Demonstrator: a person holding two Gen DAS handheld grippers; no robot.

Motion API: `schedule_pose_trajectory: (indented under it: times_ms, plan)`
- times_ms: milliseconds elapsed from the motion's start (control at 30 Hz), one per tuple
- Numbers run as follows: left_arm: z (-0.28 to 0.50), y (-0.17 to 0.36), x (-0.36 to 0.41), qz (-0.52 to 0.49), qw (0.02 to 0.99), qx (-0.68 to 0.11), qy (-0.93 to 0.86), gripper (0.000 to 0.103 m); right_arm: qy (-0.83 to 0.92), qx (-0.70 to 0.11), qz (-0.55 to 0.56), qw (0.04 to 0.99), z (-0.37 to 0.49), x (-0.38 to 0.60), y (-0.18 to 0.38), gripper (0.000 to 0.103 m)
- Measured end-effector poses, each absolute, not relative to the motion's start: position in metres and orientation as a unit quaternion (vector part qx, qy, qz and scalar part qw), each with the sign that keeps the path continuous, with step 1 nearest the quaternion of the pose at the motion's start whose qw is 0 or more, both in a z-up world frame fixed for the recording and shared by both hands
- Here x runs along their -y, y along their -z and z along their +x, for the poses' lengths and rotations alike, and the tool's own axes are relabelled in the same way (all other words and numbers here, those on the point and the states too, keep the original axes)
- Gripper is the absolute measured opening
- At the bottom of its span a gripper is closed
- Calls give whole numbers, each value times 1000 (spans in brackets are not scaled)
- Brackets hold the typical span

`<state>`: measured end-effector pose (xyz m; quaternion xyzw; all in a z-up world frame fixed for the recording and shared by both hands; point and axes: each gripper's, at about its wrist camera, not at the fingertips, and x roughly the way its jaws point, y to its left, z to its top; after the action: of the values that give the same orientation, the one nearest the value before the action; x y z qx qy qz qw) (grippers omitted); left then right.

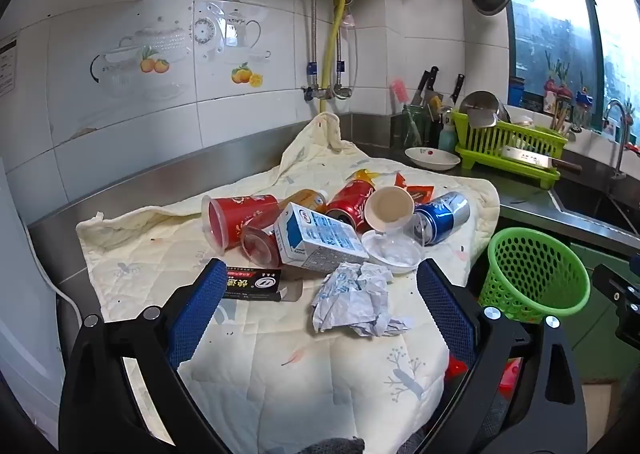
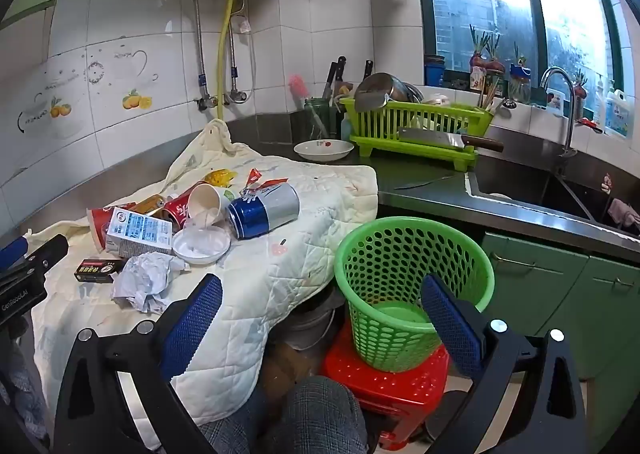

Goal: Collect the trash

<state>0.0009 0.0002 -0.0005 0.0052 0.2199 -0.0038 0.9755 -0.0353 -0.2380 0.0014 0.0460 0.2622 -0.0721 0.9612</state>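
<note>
Trash lies in a heap on a cream quilted cloth (image 1: 280,354): a crumpled paper ball (image 1: 356,300), a milk carton (image 1: 320,238), a small dark box (image 1: 252,284), red cups (image 1: 236,220), a red can (image 1: 350,204), a blue can (image 1: 440,216), a paper cup (image 1: 390,206) and a white lid (image 1: 394,250). My left gripper (image 1: 320,278) is open, its blue pads either side of the paper ball and not touching it. My right gripper (image 2: 320,290) hangs open off the cloth's edge, in front of a green mesh basket (image 2: 412,286) with nothing in it, standing on a red stool (image 2: 384,386).
A green dish rack (image 2: 420,122) with a cleaver (image 2: 444,140) and a white dish (image 2: 324,150) stand at the back of the counter. The sink (image 2: 532,190) and tap (image 2: 560,110) are at the right. A person's checked trouser leg (image 2: 312,414) shows below.
</note>
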Motion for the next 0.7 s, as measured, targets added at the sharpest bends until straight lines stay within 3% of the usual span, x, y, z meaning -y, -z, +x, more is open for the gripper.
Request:
schedule_pose_trajectory:
  times_ms: [700]
  plan:
    - [2,4,1,7,975,-223,8,94,71,-259,46,962,-33,236,-1,96]
